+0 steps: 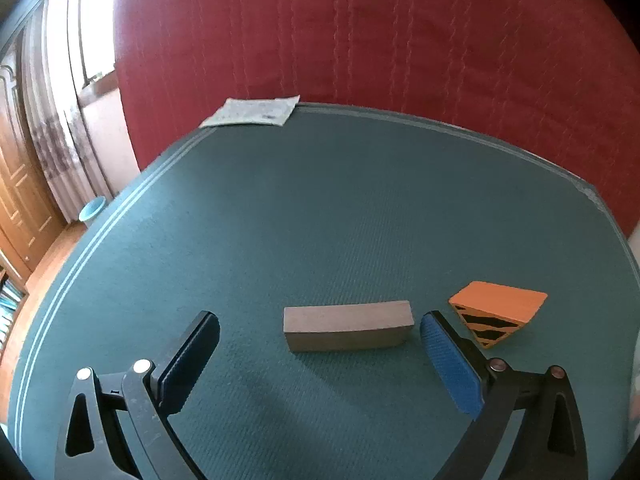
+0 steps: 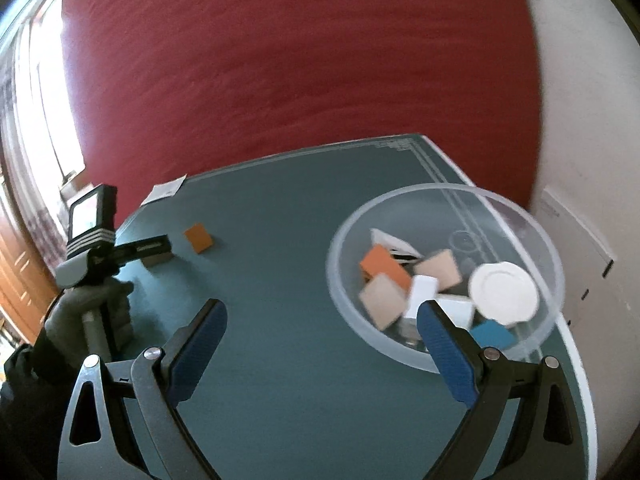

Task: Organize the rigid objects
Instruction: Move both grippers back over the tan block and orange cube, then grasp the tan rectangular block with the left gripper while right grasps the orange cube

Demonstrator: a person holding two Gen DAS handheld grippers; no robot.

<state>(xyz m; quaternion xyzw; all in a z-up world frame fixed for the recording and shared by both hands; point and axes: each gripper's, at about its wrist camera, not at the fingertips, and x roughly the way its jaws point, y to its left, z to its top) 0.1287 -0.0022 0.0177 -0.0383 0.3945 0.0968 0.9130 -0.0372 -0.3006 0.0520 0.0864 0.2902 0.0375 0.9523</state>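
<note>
A brown rectangular block [image 1: 347, 325] lies on the green table mat [image 1: 320, 208], between the tips of my open left gripper [image 1: 320, 332]. An orange wedge with black stripes [image 1: 496, 311] lies just right of the right finger. In the right wrist view my right gripper [image 2: 320, 320] is open and empty above the mat, its right finger at the rim of a clear bowl [image 2: 520, 216] holding several blocks and a white disc [image 2: 503, 293]. The left gripper [image 2: 152, 249] shows at the far left around the brown block [image 2: 158, 258], beside the orange wedge [image 2: 198, 237].
A paper sheet [image 1: 252, 112] lies at the table's far edge. A red cushioned surface [image 1: 360, 32] stands behind the table. The mat's edges run at left and far right. A white wall [image 2: 580, 160] is right of the bowl.
</note>
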